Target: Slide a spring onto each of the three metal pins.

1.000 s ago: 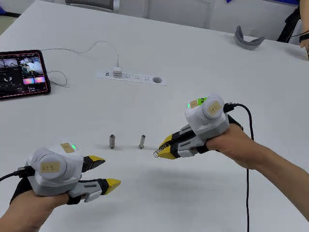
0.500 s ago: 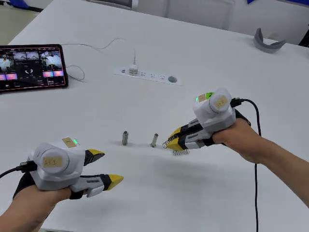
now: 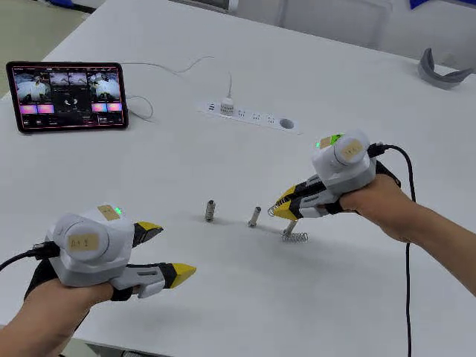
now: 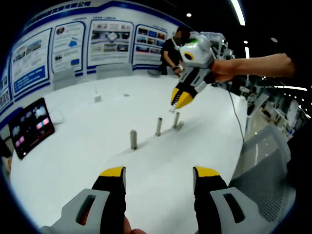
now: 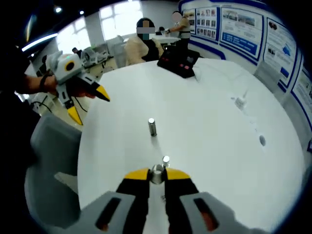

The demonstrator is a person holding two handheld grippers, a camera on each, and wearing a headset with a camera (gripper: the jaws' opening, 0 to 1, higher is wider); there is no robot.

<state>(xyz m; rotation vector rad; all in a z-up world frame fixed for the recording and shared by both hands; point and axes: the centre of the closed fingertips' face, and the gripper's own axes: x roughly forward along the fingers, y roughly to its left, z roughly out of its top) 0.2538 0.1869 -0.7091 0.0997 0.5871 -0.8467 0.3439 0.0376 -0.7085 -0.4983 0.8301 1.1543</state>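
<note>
Three small metal pins stand in a row on the white table. The left pin (image 3: 210,210) (image 4: 133,139) (image 5: 152,126) wears a spring. The middle pin (image 3: 255,216) (image 4: 158,126) (image 5: 166,160) looks bare. The right pin (image 3: 288,227) (image 4: 176,119) stands just under my right gripper (image 3: 280,211) (image 5: 157,176), which is shut on a spring (image 3: 273,211) (image 5: 157,171) poking out of its yellow tips. Another spring (image 3: 295,237) lies loose on the table beside that pin. My left gripper (image 3: 166,250) (image 4: 159,172) hovers open and empty nearer to me, well left of the pins.
A tablet (image 3: 68,95) with a lit screen stands at the far left. A white power strip (image 3: 249,117) with a plugged cable lies behind the pins, and a grey curved part (image 3: 439,72) sits at the far right. People stand beyond the table (image 5: 146,30).
My right gripper has lifted off the table with the spring, uncovering the right pin and a loose spring below it. The left gripper has stayed open in place. The camera shifted.
</note>
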